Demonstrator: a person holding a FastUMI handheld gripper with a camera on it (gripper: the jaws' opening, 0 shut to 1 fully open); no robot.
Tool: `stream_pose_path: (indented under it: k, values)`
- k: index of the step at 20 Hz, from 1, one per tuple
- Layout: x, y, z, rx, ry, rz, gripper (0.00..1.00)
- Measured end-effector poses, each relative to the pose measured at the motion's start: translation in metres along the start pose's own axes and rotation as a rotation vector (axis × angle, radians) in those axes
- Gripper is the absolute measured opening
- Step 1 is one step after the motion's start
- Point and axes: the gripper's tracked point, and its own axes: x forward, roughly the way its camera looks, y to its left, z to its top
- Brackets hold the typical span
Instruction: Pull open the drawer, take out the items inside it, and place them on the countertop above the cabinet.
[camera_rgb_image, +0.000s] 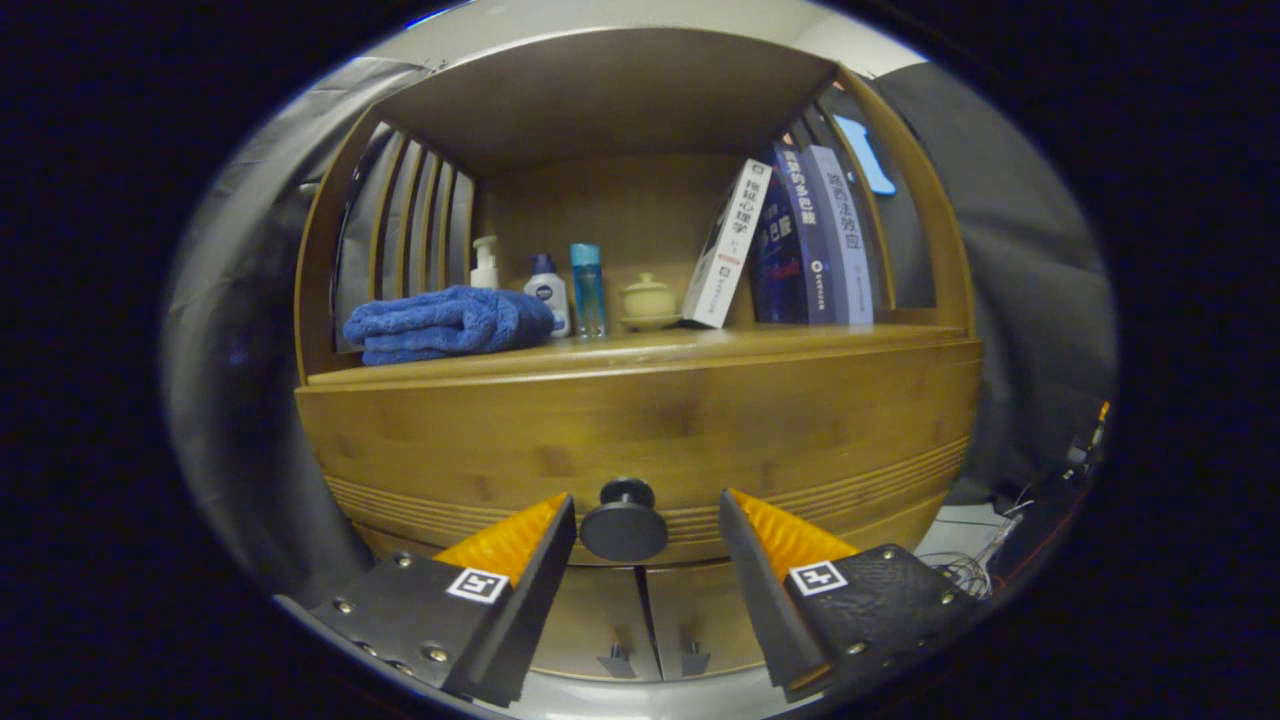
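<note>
**Inspector:** The gripper (648, 520) is sitting with its fingers spread wide, one on each side of the round dark knob (624, 524) on the drawer (640, 440). Neither finger is touching the knob, so nothing is being held. The drawer front is lying flush with the cabinet, closed, so its contents are not showing.

**Reviewer:** What is the inspector flagging as risk?

**Inspector:** The knob is small and rounded. If the fingers are closing on its front cap rather than behind it, on the neck, they are likely to be slipping off as the pull begins. An off-axis pull may be jamming the drawer in its runners. The countertop (650, 350) above is already carrying a folded blue towel (445, 325), three bottles (548, 290), a small lidded jar (648, 300) and a row of books (800, 240), one leaning; a sharp tug may be shaking these, and bare room for new items is looking limited to the front strip.

**Reviewer:** Any writing?

**Inspector:** The book spines are bearing Chinese titles, too distorted to be read with confidence. One bottle is carrying a round dark badge, illegible here. Square coded markers are sitting on both fingers
</note>
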Motion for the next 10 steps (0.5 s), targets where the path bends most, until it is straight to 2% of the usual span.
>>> stream_pose_path:
  k: [1, 3, 7, 8, 10]
  values:
    - [0.0001, 0.0063, 0.0035, 0.005, -0.02, 0.029, 0.87]
    - [-0.0024, 0.0046, 0.0037, -0.014, -0.041, -0.008, 0.47]
    - [-0.0047, 0.0043, 0.0024, -0.124, -0.062, -0.063, 0.47]
    - [0.0003, 0.0047, -0.0001, -0.154, -0.055, -0.062, 0.45]
    - [-0.001, 0.0049, 0.0002, -0.125, -0.036, -0.028, 0.44]
